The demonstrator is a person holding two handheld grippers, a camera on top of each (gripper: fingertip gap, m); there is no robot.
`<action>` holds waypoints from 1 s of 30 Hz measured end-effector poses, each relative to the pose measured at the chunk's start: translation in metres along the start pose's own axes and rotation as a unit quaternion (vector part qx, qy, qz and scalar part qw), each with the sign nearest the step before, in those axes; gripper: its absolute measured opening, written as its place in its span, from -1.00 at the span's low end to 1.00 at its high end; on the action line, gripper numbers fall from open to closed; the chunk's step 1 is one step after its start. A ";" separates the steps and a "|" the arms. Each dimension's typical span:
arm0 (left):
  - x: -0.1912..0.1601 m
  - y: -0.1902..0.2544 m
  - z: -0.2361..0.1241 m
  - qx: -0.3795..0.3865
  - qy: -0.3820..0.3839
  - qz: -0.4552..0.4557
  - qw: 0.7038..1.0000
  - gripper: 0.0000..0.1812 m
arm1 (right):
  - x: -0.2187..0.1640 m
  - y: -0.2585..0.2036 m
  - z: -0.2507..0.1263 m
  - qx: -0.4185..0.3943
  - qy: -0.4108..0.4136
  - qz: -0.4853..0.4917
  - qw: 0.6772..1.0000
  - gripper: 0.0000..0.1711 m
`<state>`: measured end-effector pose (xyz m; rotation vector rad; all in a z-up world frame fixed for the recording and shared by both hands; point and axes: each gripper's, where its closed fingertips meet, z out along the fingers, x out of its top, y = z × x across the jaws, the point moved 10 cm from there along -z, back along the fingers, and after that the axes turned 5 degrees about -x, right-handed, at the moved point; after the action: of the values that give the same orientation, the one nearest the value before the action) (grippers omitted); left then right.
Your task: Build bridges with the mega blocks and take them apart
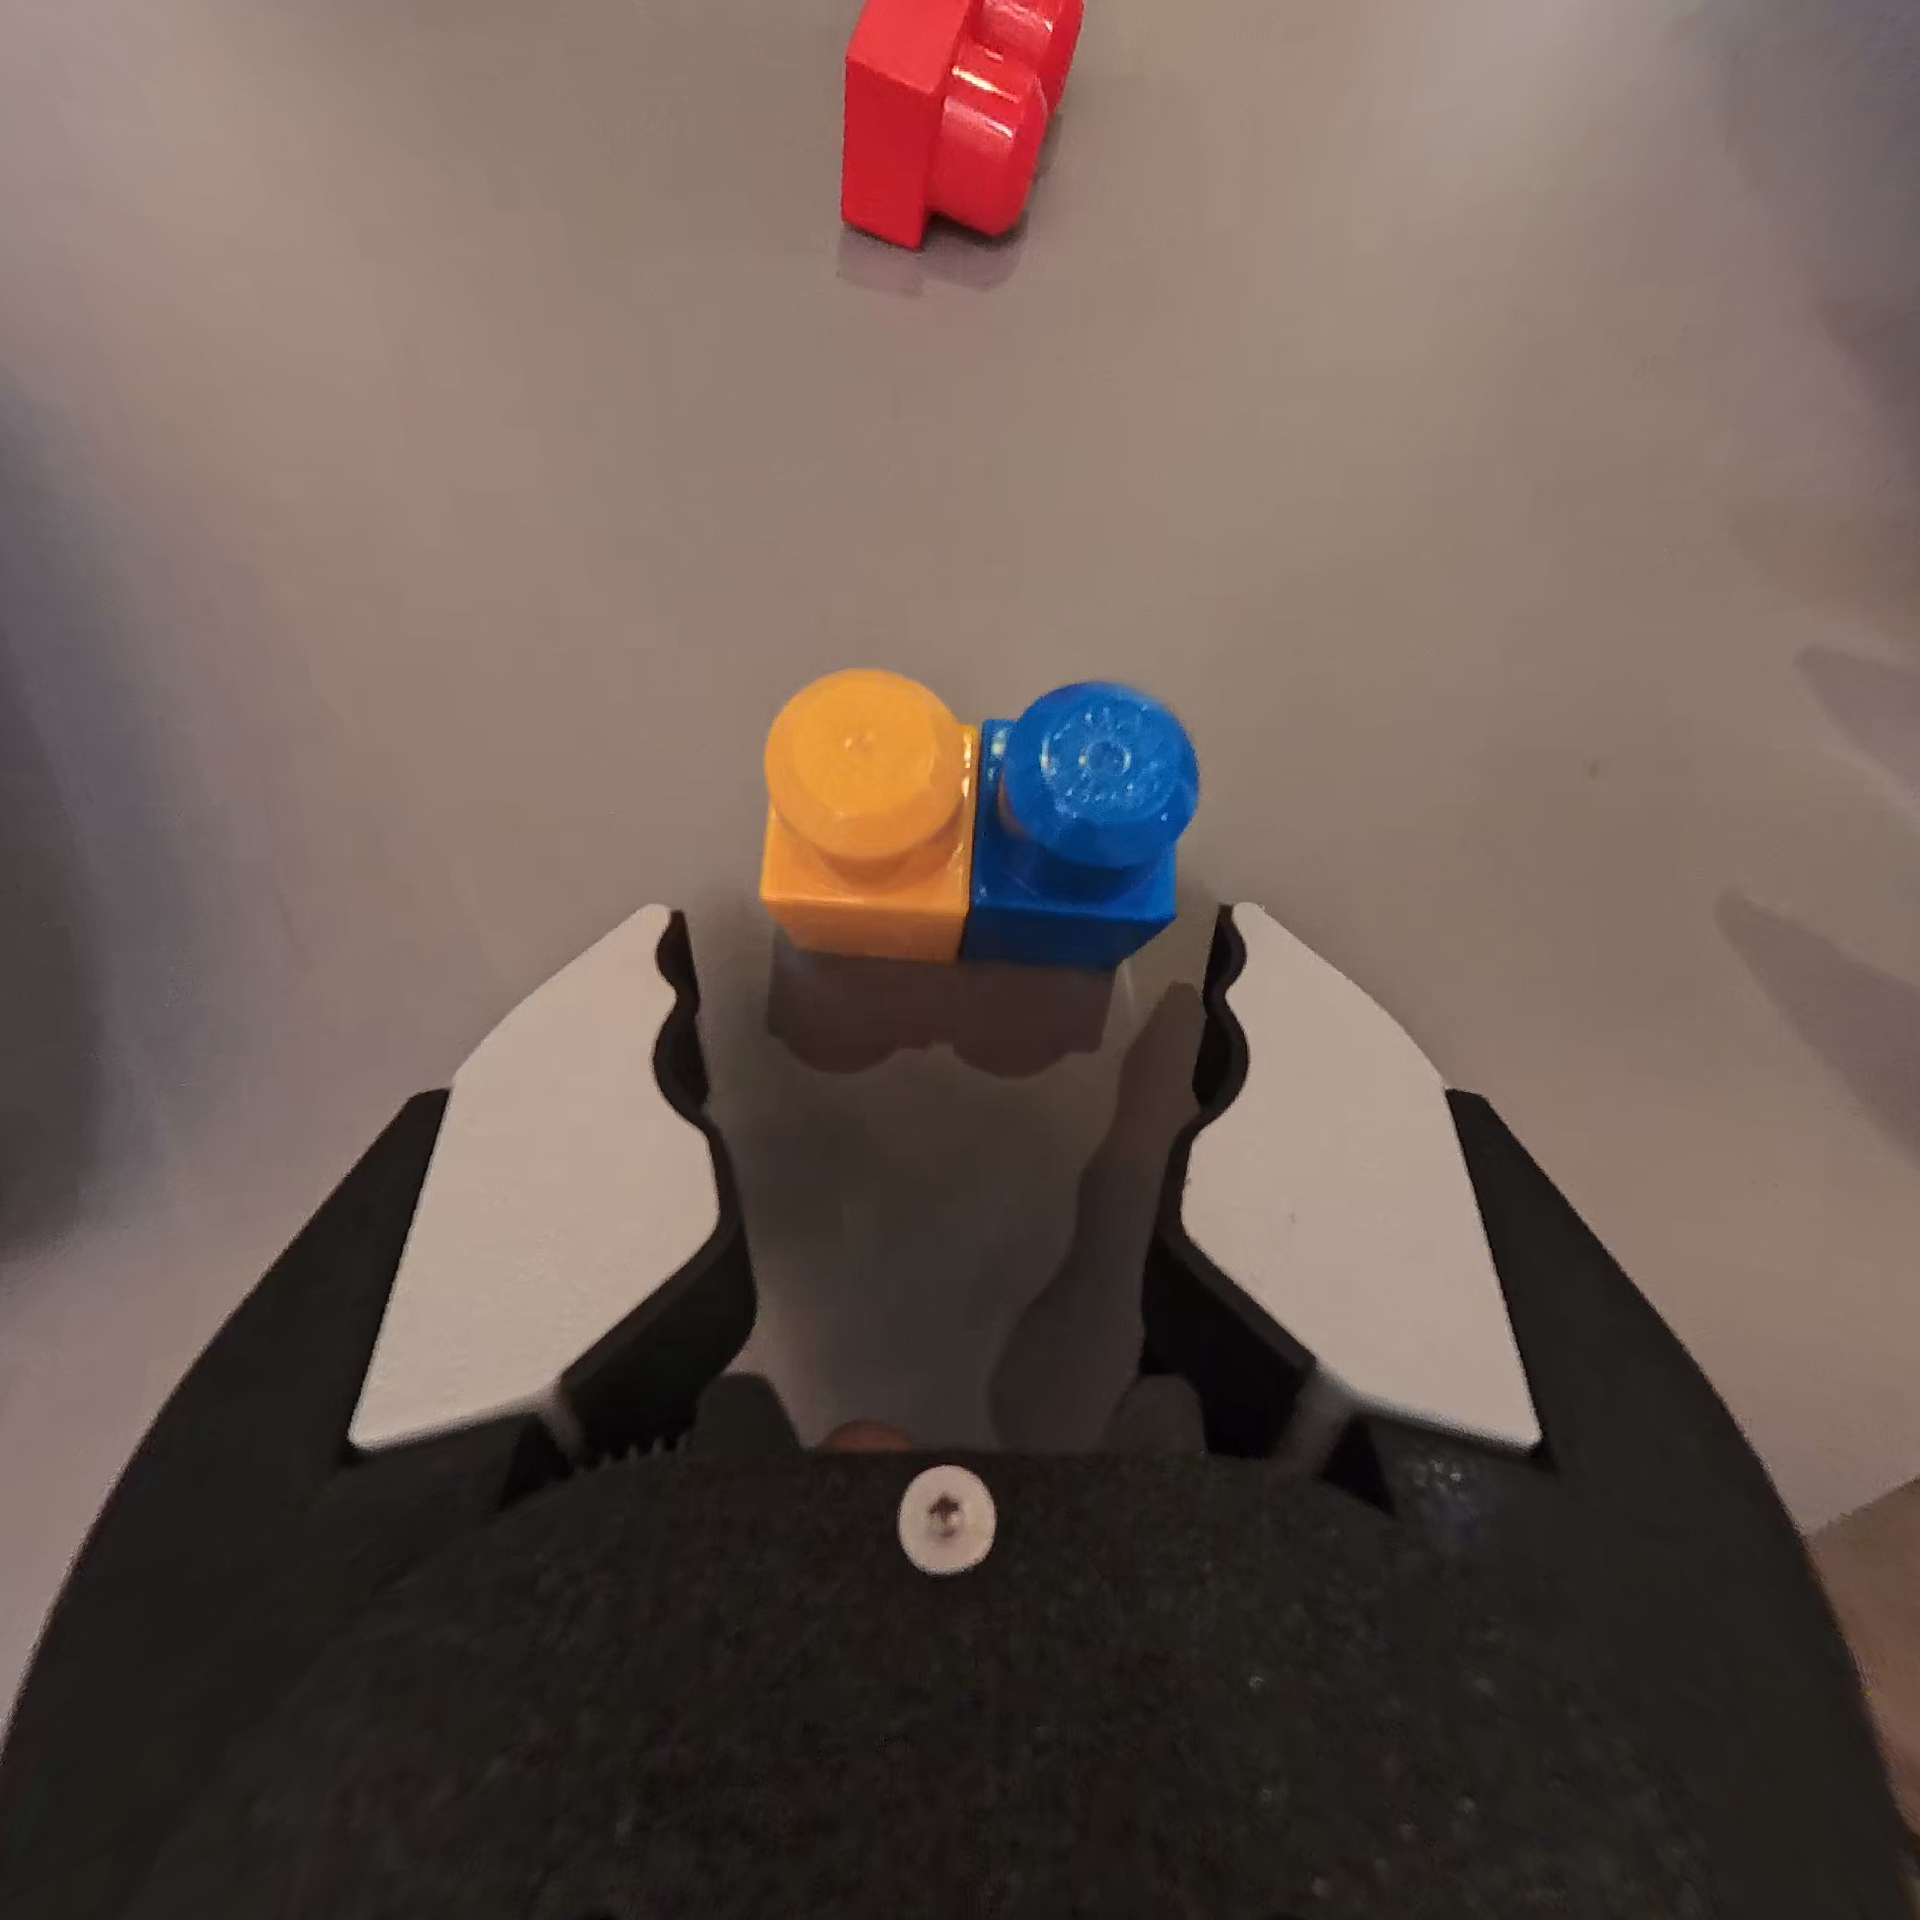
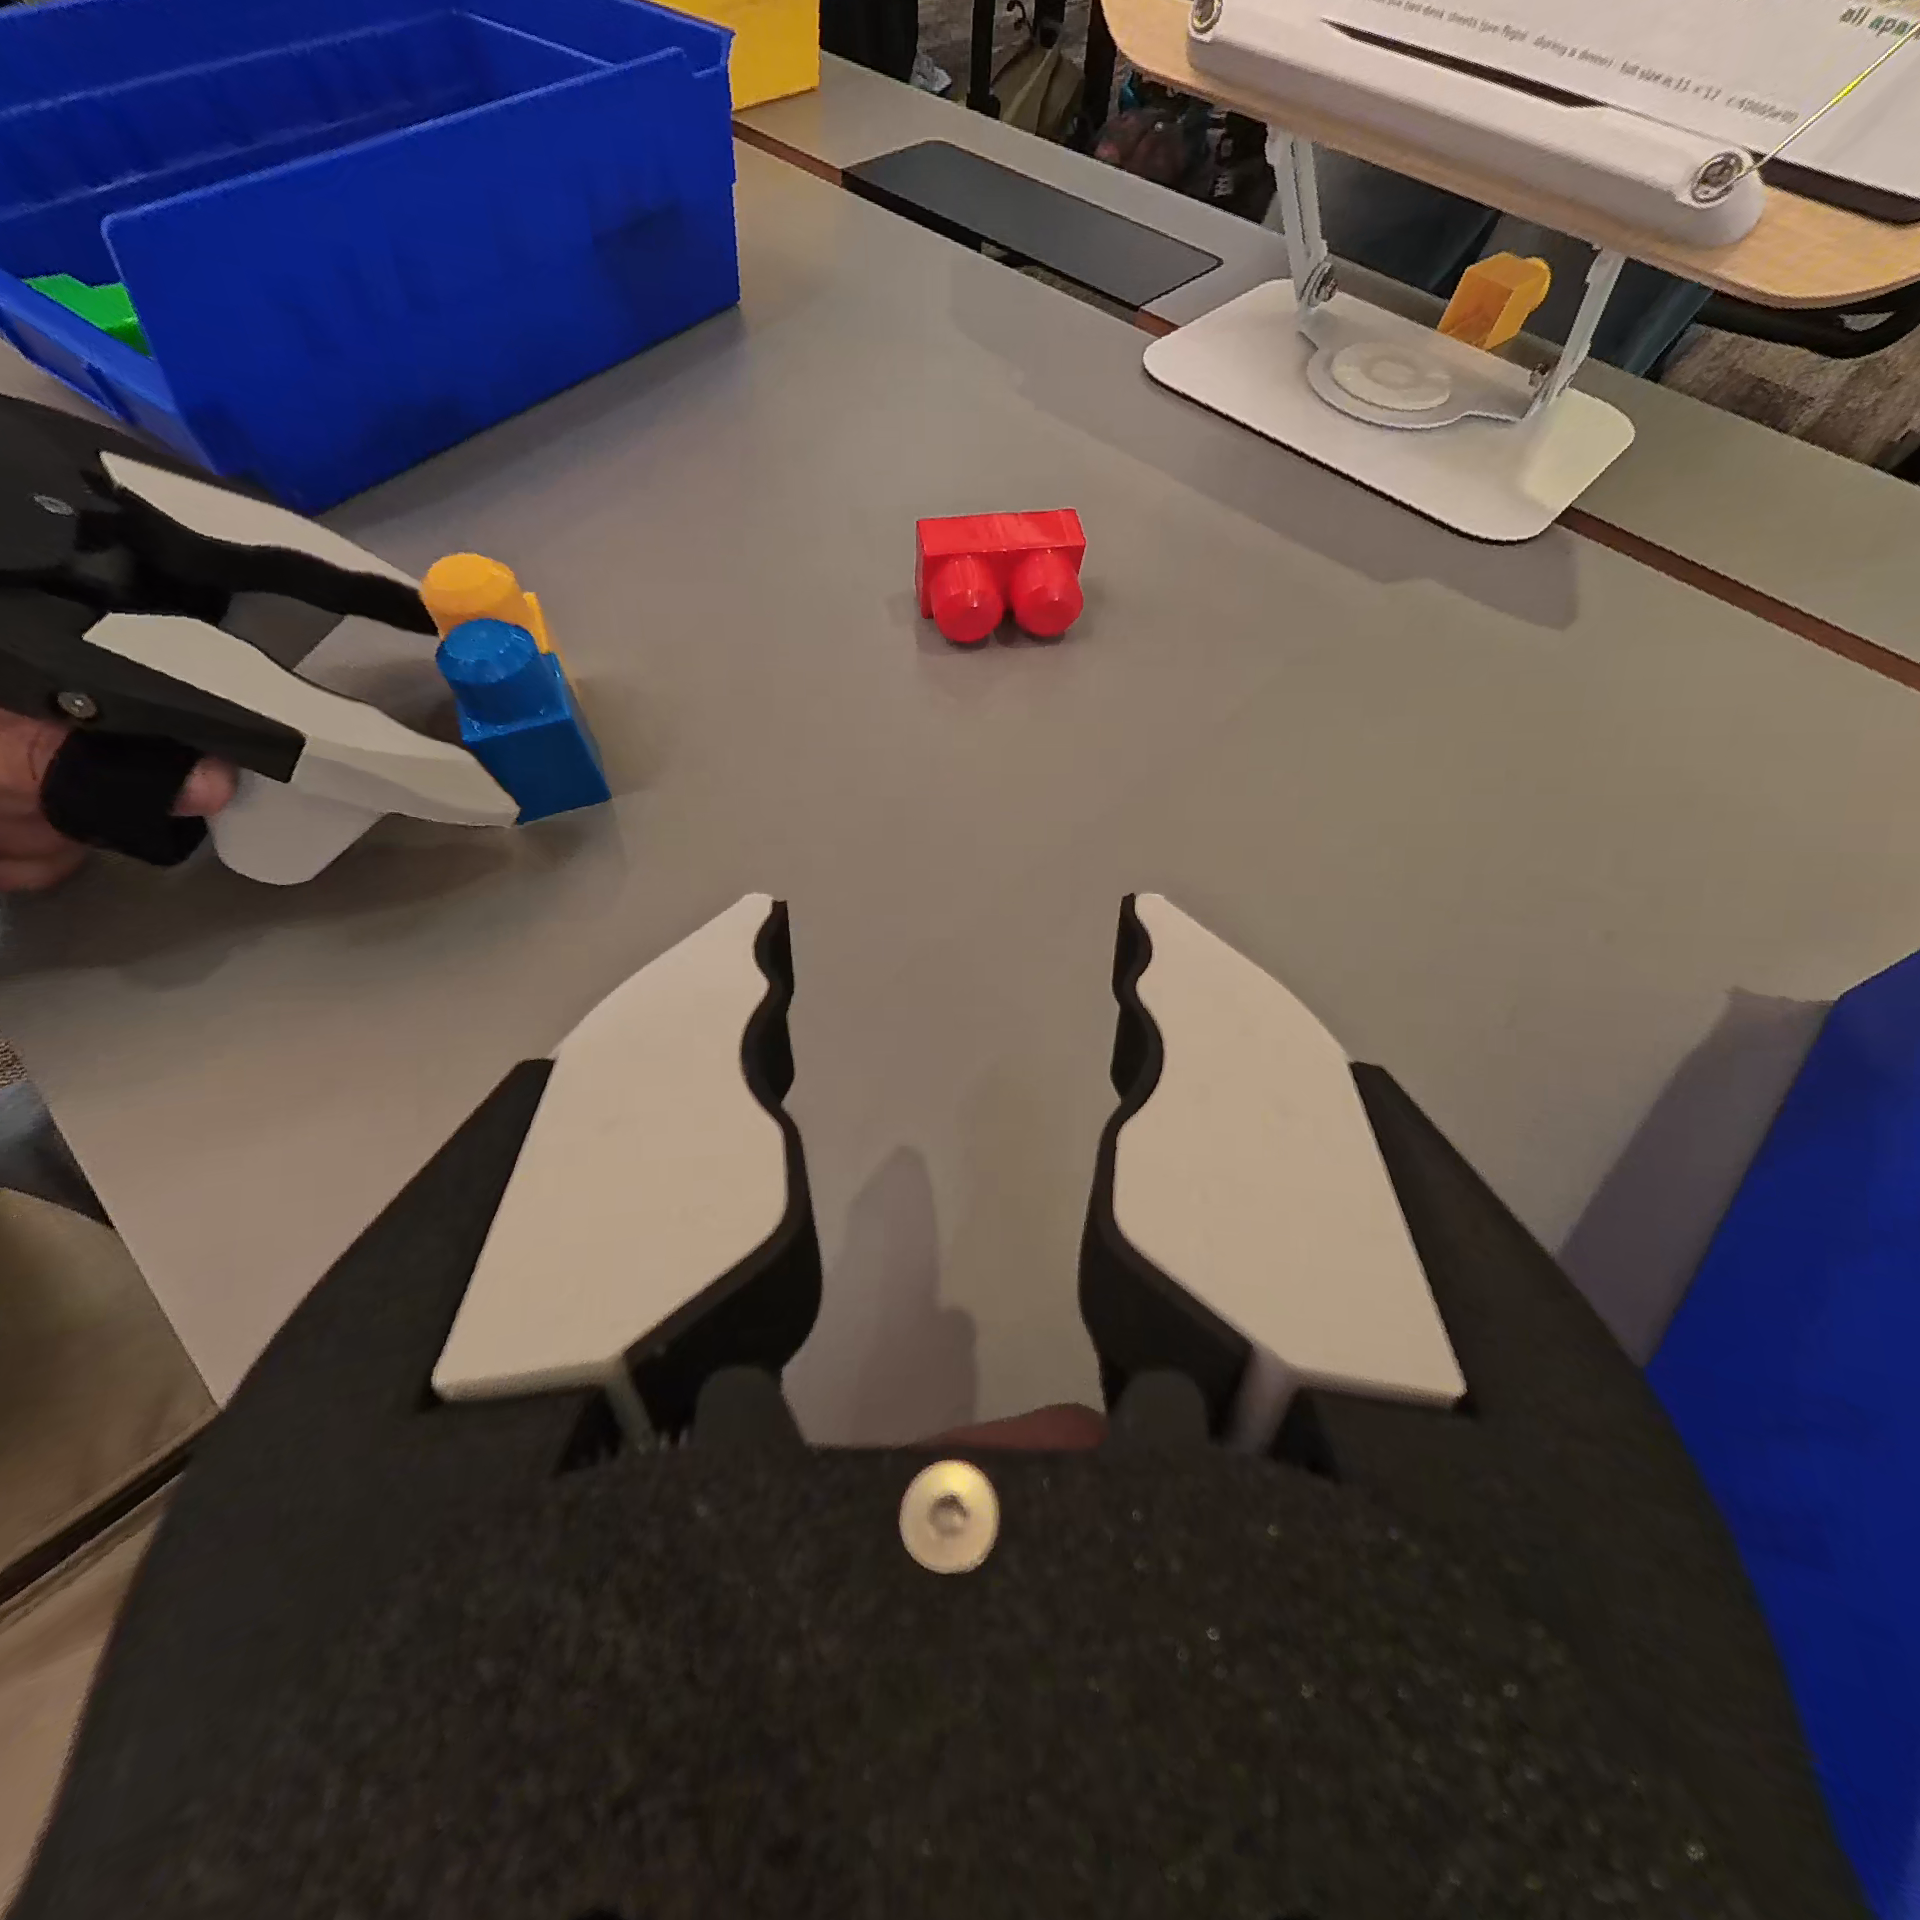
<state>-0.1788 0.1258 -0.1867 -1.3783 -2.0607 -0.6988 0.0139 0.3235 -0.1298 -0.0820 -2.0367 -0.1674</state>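
Note:
An orange one-stud block [image 1: 862,821] and a blue one-stud block [image 1: 1075,831] stand upright side by side, touching, on the grey table [image 1: 416,520]. My left gripper [image 1: 951,914] is open just short of them, fingertips either side of the pair. A red two-stud block [image 1: 951,114] lies on its side farther off. In the right wrist view the orange block [image 2: 478,597], blue block [image 2: 525,717] and left gripper [image 2: 473,717] are at the left, the red block [image 2: 1000,569] in the middle. My right gripper [image 2: 951,909] is open and empty over bare table.
A blue bin [image 2: 416,229] holding a green block [image 2: 88,307] stands at the back left. A white stand [image 2: 1392,405] with a wooden board and an orange piece [image 2: 1491,296] is at the back right. A blue thing [image 2: 1808,1351] is at the right edge.

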 end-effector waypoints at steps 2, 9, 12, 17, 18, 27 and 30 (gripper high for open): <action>0.003 0.002 0.002 -0.005 -0.010 -0.004 1.000 0.05 | 0.000 0.000 0.000 0.000 -0.001 0.000 1.000 -0.30; 0.019 0.002 0.006 0.012 -0.064 0.003 0.998 0.05 | 0.000 0.000 -0.001 0.002 -0.001 -0.001 1.000 -0.30; 0.027 0.002 0.005 0.015 -0.074 0.007 0.997 0.04 | 0.000 0.001 -0.002 0.002 0.000 0.001 1.000 -0.31; 0.037 0.004 0.007 0.005 -0.117 0.016 0.993 0.00 | 0.001 0.003 -0.005 0.002 0.003 0.004 1.000 -0.31; 0.039 0.004 0.008 -0.002 -0.127 0.018 0.992 0.01 | 0.002 0.004 -0.006 0.002 0.004 0.005 1.000 -0.31; 0.056 -0.001 0.012 -0.029 -0.233 0.033 0.972 0.03 | 0.003 0.010 -0.012 0.020 0.018 0.025 0.999 -0.31; 0.059 0.001 0.016 -0.006 -0.254 0.041 0.966 0.02 | 0.002 0.013 -0.013 0.025 0.022 0.032 0.999 -0.31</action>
<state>-0.1989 0.1750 -0.1567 -1.7796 -2.3617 -0.3434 0.0261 0.3341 -0.1211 -0.1103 -1.9907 -0.0766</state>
